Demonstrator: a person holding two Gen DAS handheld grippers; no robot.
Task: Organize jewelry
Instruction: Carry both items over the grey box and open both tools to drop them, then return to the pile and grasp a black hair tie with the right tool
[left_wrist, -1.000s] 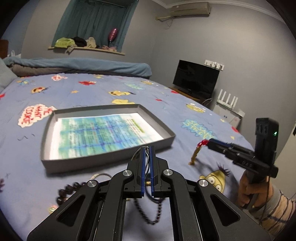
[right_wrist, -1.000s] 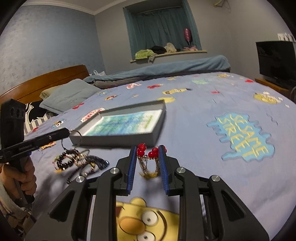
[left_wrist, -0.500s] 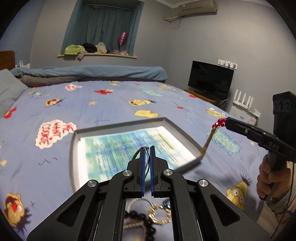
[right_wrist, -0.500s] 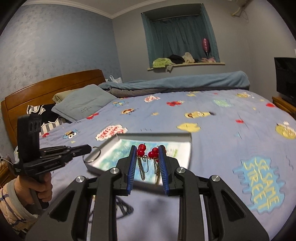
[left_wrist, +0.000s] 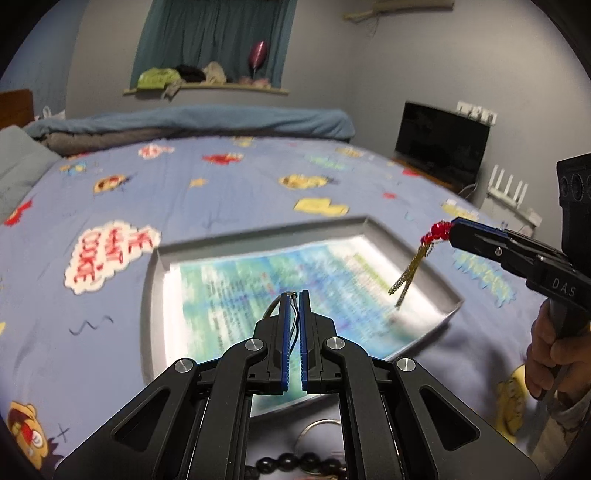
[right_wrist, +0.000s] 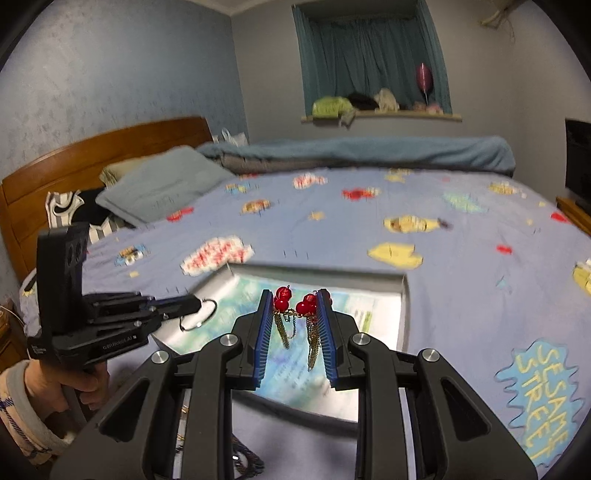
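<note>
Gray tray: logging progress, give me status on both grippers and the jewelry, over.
Left gripper shut on thin hoop. Right gripper shut on red-bead tassel piece. Both above gray tray. Nothing blocking.

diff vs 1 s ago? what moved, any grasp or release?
Both claws rose from the bedspread and carried their loads forward over the grey tray. The right claw now dangles the red-bead chain earring above the tray's printed liner; the left claw brings its thin metal ring over the near edge. No grasp or release. The tray stayed put, as did the leftover jewelry beside it.
</note>
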